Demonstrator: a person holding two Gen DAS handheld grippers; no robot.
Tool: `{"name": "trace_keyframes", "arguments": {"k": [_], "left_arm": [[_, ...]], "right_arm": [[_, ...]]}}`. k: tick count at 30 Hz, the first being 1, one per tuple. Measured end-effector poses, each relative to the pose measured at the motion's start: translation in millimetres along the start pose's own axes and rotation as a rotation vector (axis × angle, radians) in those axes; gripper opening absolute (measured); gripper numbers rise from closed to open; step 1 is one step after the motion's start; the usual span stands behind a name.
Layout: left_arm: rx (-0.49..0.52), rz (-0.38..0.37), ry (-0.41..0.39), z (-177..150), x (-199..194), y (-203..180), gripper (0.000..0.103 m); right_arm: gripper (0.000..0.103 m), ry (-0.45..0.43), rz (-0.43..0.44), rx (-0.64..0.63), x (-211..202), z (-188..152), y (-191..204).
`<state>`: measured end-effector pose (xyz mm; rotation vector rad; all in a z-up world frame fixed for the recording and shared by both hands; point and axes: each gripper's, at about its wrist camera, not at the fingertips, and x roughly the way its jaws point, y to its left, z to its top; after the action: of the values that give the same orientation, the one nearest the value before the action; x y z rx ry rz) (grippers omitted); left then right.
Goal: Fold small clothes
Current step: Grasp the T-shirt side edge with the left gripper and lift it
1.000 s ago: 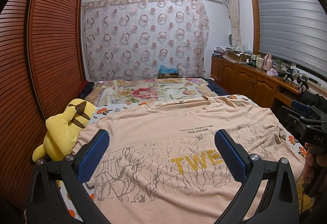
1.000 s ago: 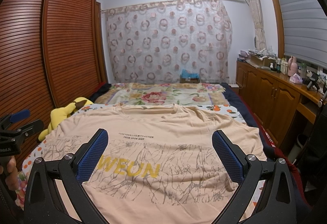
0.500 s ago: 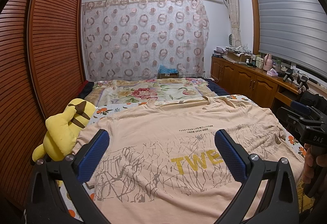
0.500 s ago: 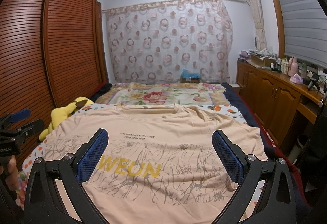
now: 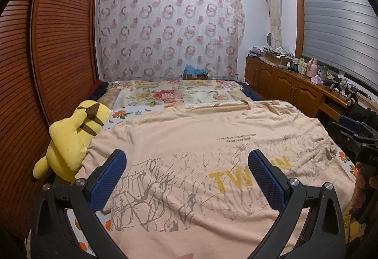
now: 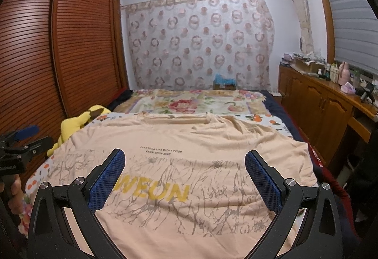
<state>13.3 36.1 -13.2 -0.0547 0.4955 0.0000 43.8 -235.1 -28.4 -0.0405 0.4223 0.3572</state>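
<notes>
T-shirt (image 5: 189, 164), peach-coloured with a grey branch print and yellow lettering, lies spread flat and face up on the bed (image 5: 132, 112), filling the lower and middle part of both views, its neckline toward the far end and its hem running out under the bottom edge of the frame. No fold is in it yet; only light wrinkles show near the right sleeve.

Left gripper (image 5: 189, 178) hangs over the lower left part of the shirt, its blue-padded jaws wide apart with nothing between them. Right gripper (image 6: 185, 177) hangs over the lower right part, jaws likewise spread and empty. Each is seen at the edge of the other's view, held by a hand (image 5: 361, 178).

Compared with the views a second ago almost nothing has changed: the shirt keeps the same outline and the same creases, and both grippers sit in nearly the same spots above it. That suggests the folding has not begun and the person is lining up for a first grasp, probably at a sleeve or side edge.

At the left of the frame a yellow plush toy (image 5: 70, 141) rests against the shirt's left sleeve edge, which may get in the way of a fold from that side. Beyond the neckline lies a floral blanket (image 5: 179, 93), then a patterned curtain (image 5: 170, 32); a slatted wooden wardrobe (image 5: 61, 46) stands left, a wooden cabinet (image 5: 283, 84) right.
</notes>
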Motion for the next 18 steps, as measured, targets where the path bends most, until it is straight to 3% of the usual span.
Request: {"name": "trace_keyframes", "arguments": {"k": [8,18], "left_arm": [[-0.008,-0.001,0.061,-12.4,21.1,30.1,0.103],[-0.060,0.058,0.130,-19.8,51.1,92.5,0.101]], "right_arm": [[0.103,0.038,0.034,-0.032,24.3,-4.2,4.6],[0.103,0.113,0.130,-0.106,74.8,0.3,11.3]]}}
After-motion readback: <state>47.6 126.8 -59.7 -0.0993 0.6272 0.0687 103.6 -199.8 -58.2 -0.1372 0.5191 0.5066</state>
